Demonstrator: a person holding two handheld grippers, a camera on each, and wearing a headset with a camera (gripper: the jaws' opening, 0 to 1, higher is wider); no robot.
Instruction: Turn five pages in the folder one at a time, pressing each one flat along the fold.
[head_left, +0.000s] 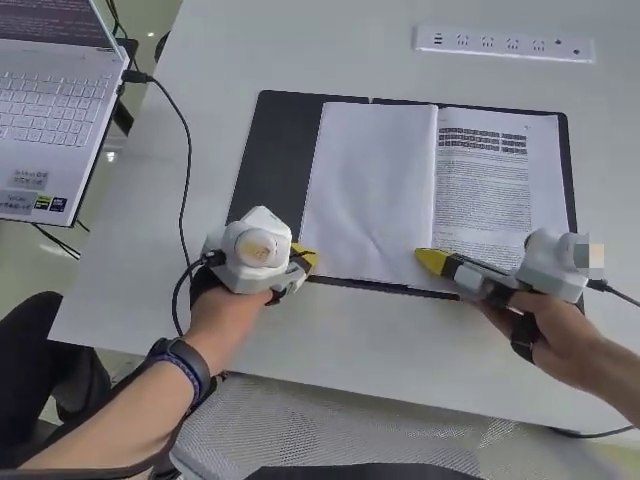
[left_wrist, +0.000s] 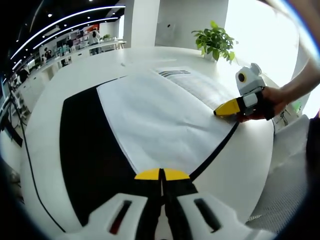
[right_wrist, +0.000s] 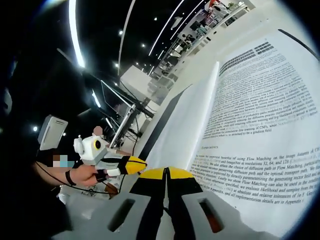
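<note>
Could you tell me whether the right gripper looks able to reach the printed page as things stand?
Probably yes: the right gripper, jaws shut, sits at the bottom edge of the printed page, and nothing lies on that page to block it.

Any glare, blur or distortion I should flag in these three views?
Head view: even, soft light and sharp overall, though the text on the printed page is too small to read. Left gripper view: strong fisheye bending of the table, with blown-out brightness at upper right beside the plant. Right gripper view: print legible up close, background dark with streaked ceiling lights.
</note>
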